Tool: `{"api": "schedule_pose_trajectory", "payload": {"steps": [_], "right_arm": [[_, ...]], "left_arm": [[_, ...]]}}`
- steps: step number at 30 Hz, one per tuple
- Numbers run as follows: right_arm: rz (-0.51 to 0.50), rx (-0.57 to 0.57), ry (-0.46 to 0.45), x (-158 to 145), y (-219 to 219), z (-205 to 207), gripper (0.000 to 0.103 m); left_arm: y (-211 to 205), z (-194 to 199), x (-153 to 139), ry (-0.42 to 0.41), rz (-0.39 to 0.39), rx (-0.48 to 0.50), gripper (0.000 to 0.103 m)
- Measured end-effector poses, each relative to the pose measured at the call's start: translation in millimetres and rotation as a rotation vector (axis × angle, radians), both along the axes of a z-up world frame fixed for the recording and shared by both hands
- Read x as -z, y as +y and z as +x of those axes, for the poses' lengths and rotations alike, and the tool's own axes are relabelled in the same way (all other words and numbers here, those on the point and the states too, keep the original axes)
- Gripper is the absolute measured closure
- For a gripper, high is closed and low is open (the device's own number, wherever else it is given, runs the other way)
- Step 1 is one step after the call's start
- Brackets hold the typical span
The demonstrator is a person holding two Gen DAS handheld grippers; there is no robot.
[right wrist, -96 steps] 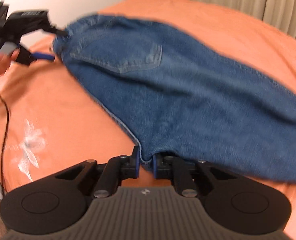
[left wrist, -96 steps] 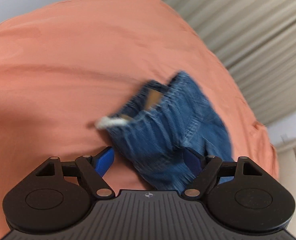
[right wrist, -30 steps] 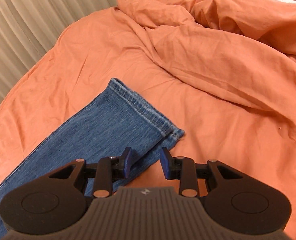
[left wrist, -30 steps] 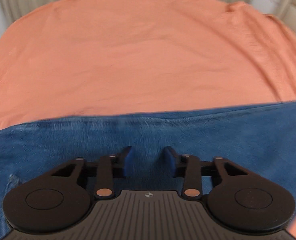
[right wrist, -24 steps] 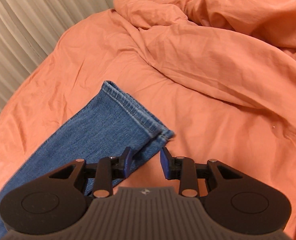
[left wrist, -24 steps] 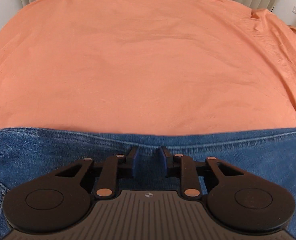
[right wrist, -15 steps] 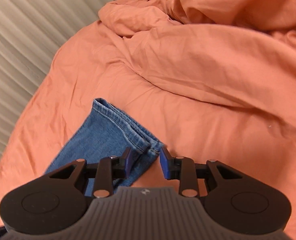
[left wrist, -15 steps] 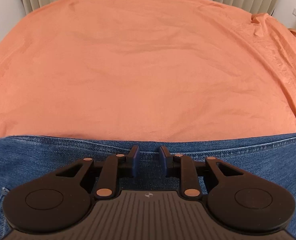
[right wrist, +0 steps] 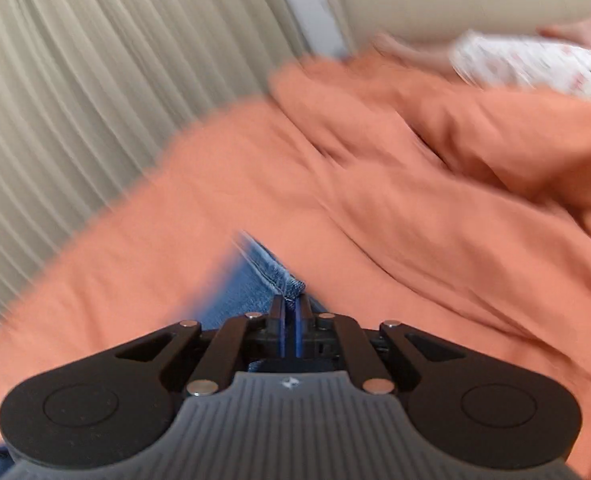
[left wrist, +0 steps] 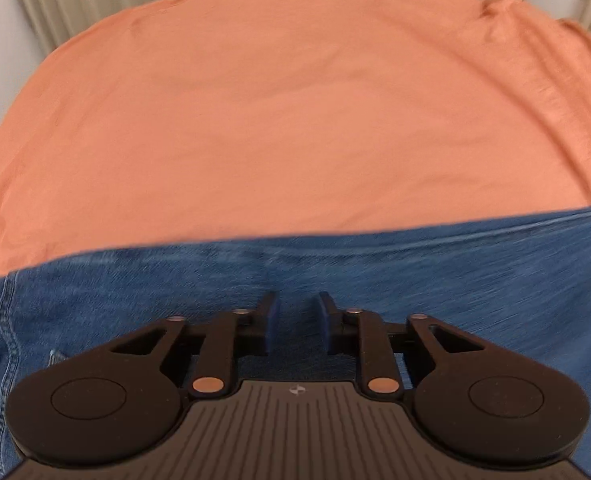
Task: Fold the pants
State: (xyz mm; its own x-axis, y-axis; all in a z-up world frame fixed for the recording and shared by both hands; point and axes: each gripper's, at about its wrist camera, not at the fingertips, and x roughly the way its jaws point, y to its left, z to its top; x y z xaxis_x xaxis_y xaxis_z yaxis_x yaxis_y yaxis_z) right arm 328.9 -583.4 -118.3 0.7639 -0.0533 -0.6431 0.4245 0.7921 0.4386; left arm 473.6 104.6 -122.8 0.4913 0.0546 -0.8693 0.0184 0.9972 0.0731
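Right gripper (right wrist: pixel 290 304) has just clamped down on the jeans (right wrist: pixel 271 276) hem at 12 o'clock, leg trailing to 7, while the left gripper (left wrist: pixel 295 312), jaws narrowing but apart, hovers over the denim running 9-to-3.

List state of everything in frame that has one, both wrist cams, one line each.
jeans: spread flat on the bed, not yet folded.
hem: pinched and lifted off the sheet.
right gripper: just closed, shut on the hem.
left gripper: jaws just narrowing, a gap between the pads, denim beneath; grip unclear.
orange sheet: smooth, mostly flat.
orange duvet: bunched in folds.
curtain: drawn.
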Motion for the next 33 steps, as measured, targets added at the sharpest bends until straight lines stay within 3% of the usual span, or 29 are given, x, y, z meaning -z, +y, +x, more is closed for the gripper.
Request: {"api": "schedule_pose_trajectory", "payload": {"steps": [4, 8, 11, 13, 17, 19, 23, 26, 30, 33], "right_arm": [[0.048, 0.024, 0.135, 47, -11, 3, 0.103], [0.023, 0.021, 0.195, 63, -9, 10, 0.103], [-0.013, 0.008, 0.227, 60, -7, 15, 0.099], [-0.089, -0.016, 0.24, 47, -3, 18, 0.086], [-0.23, -0.084, 0.209, 18, 13, 21, 0.081], [-0.228, -0.131, 0.18, 9, 27, 24, 0.081], [-0.172, -0.296, 0.133, 6, 79, 40, 0.081], [-0.169, -0.44, 0.12, 11, 135, 54, 0.081], [-0.234, -0.617, 0.048, 14, 215, 73, 0.082], [-0.244, -0.719, 0.053, 23, 259, 92, 0.082]], "left_arm": [[8, 5, 8, -0.014, 0.003, -0.047, 0.091], [12, 12, 8, -0.033, 0.023, -0.086, 0.093], [12, 17, 4, -0.049, 0.025, -0.11, 0.093], [13, 13, -5, -0.078, -0.002, -0.096, 0.091], [6, -2, -24, -0.102, -0.066, 0.004, 0.088], [-2, -13, -30, -0.093, -0.1, 0.076, 0.088], [-28, -30, -32, -0.065, -0.163, 0.223, 0.087], [-48, -27, -26, -0.047, -0.206, 0.274, 0.087], [-72, -18, -3, -0.03, -0.19, 0.302, 0.087], [-77, -5, 12, -0.02, -0.187, 0.281, 0.087]]}}
